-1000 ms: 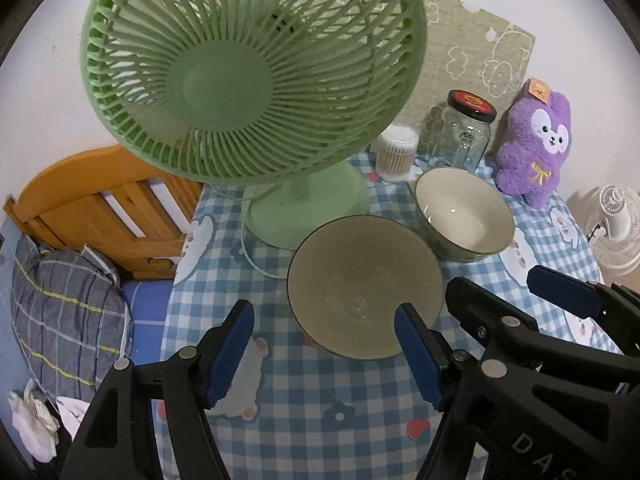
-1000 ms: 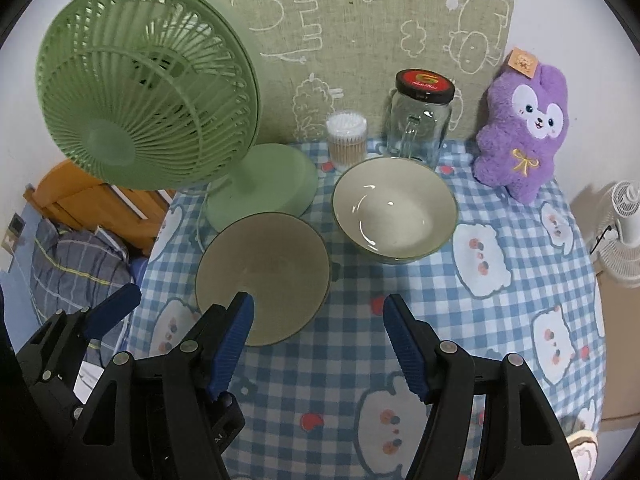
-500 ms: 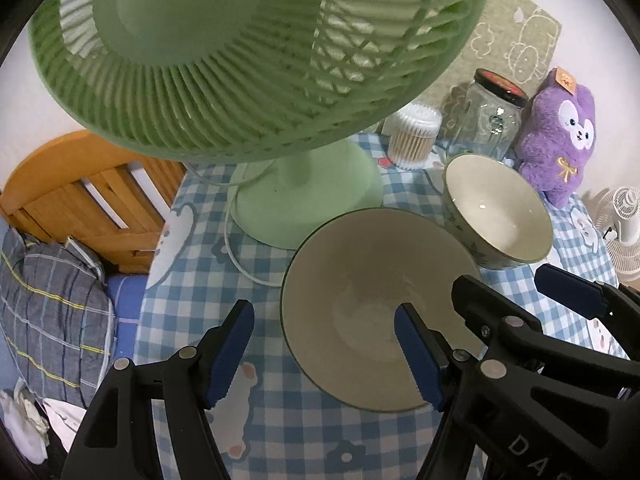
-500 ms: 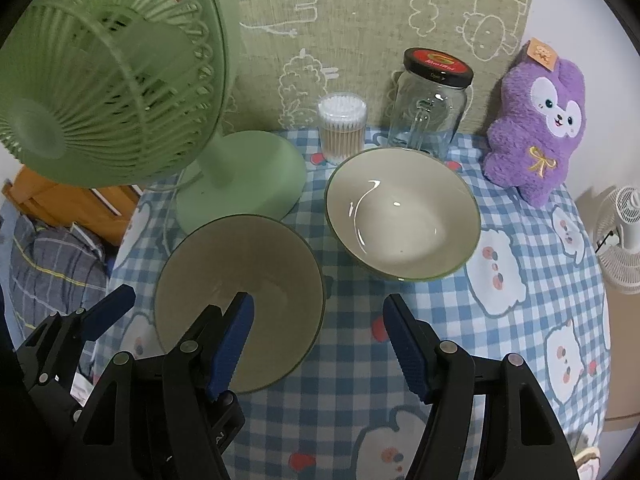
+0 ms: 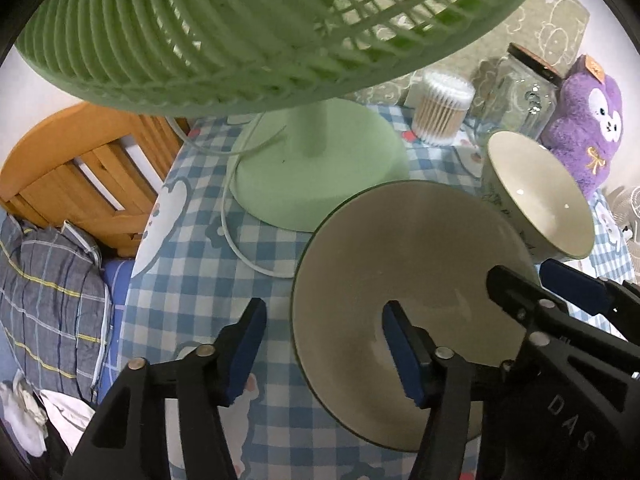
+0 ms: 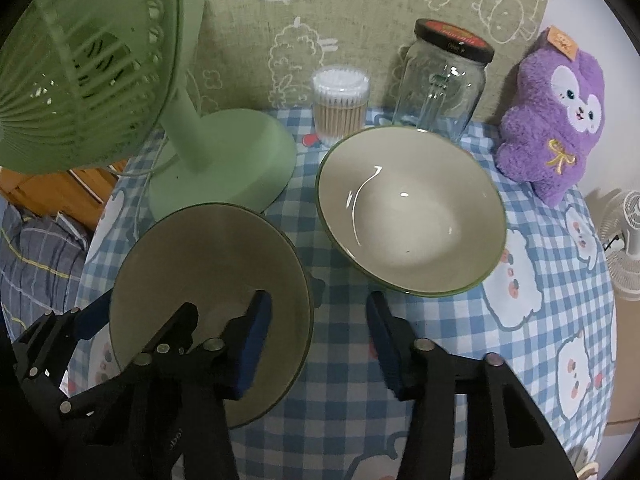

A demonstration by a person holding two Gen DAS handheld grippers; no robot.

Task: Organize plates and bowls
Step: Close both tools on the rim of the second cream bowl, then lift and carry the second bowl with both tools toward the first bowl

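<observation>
Two cream bowls with green rims stand on the checked tablecloth. The near bowl is at the left, the far bowl at the right. My left gripper is open and straddles the near bowl's left rim, its right finger inside the bowl, its left finger outside. My right gripper is open, its left finger over the near bowl's right side, its right finger above the cloth near the far bowl's front rim.
A green fan stands just behind the near bowl, its head overhanging. A cotton swab tub, a glass jar and a purple plush line the back. A wooden chair stands left of the table.
Both grippers have moved forward and down toward the bowls. The left gripper's fingers now straddle the near bowl's rim. Both stay open.
</observation>
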